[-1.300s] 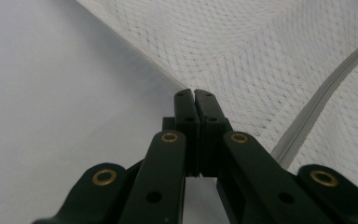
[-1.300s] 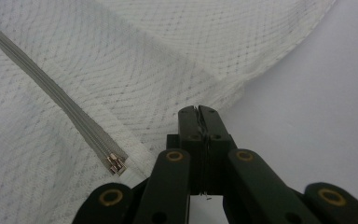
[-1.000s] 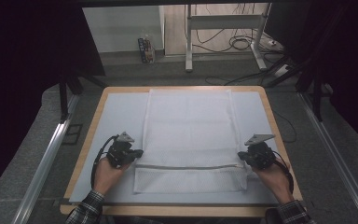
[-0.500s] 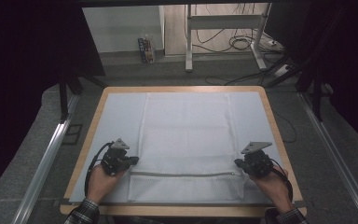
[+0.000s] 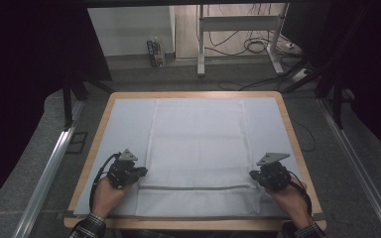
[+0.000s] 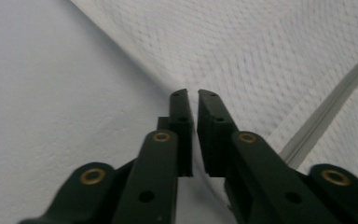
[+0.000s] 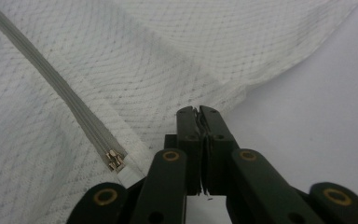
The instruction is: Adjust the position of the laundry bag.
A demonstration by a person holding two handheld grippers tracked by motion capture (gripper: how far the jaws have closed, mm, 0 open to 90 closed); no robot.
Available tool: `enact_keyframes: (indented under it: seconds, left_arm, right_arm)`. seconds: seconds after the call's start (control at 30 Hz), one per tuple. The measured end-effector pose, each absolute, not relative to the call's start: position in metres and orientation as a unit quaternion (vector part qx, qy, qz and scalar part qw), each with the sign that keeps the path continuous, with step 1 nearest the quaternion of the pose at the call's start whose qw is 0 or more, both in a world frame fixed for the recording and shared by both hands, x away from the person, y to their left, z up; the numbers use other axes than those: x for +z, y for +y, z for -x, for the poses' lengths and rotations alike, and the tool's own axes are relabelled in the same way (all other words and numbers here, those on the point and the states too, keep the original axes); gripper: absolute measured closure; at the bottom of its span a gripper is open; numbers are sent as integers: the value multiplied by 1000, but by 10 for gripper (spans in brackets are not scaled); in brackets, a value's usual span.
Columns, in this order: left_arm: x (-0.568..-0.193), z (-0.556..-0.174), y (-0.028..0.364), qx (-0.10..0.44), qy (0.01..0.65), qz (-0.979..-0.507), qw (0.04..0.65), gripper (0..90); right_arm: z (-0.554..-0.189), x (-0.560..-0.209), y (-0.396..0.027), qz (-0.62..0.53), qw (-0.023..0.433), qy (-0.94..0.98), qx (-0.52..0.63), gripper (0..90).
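Note:
A white mesh bag lies flat on the pale mat, with a grey zipper running across it near the front edge. My left gripper is at the bag's left edge by the zipper's end. Its jaws have just been opening and show a narrow gap, with the mesh edge running in between them. My right gripper is at the bag's right edge. Its jaws are shut on the mesh edge, just beside the zipper pull.
The mat covers a wood-rimmed table. Behind the table stand a metal frame, loose cables on the floor and a small carton. Dark rails run along both sides.
Both hands slid a little toward the near edge, drawing the bag's zipper end with them. The bag now lies flatter and reaches closer to the front.

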State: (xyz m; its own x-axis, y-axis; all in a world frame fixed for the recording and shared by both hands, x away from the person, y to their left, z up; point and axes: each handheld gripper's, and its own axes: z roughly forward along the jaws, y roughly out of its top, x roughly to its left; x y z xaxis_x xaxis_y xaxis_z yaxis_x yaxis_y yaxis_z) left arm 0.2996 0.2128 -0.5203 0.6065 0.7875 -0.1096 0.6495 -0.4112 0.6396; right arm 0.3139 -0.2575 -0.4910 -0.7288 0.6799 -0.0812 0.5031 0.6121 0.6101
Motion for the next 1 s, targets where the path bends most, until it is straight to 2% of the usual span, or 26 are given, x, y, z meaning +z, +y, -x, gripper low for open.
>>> enact_keyframes:
  seconds: [0.03,0.07,0.1,0.13,0.17,0.23,0.27,0.3,0.33,0.37,0.63,0.73,0.83,0.87,1.0]
  left_arm:
    - [-520,-299,214,111,432,-831,334,761]
    - [-520,-299,214,111,432,-831,334,730]
    - [-520,-298,214,111,433,-829,337,700]
    - [-520,-297,214,111,435,-827,338,700]
    - [-520,-294,214,114,432,-827,340,640]
    - [-520,-293,214,116,431,-827,343,616]
    - [-520,-290,214,119,430,-826,345,568]
    - [-520,-290,214,119,430,-826,345,533]
    - [-520,-289,214,122,431,-823,349,533]
    - [-520,-287,214,127,431,-822,351,491]
    - [-518,-277,214,149,428,-816,360,255]
    - [-517,-273,215,154,427,-814,362,206]
    - [-517,-269,215,152,428,-812,366,128]
    - [-516,-268,215,152,432,-811,364,128]
    - [-515,-263,214,155,437,-811,356,35]
  right_arm:
    - [-314,-490,-258,-334,160,882,291,787]
    - [-314,-490,-258,-334,160,882,291,787]
    - [-314,-489,-258,-333,164,880,296,737]
    - [-314,-489,-258,-333,164,880,296,737]
    - [-314,-488,-257,-330,168,880,298,683]
    - [-314,-488,-257,-329,168,880,299,658]
    - [-313,-489,-256,-328,170,879,301,599]
    - [-313,-489,-256,-328,170,879,301,599]
    - [-312,-488,-256,-326,171,879,302,572]
    - [-312,-488,-256,-325,172,879,303,544]
    - [-306,-487,-255,-323,189,870,320,283]
    - [-304,-487,-255,-324,187,869,322,253]
    - [-300,-486,-255,-323,181,864,341,162]
    - [-300,-486,-255,-323,181,864,341,162]
    - [-295,-487,-257,-321,175,861,354,83]
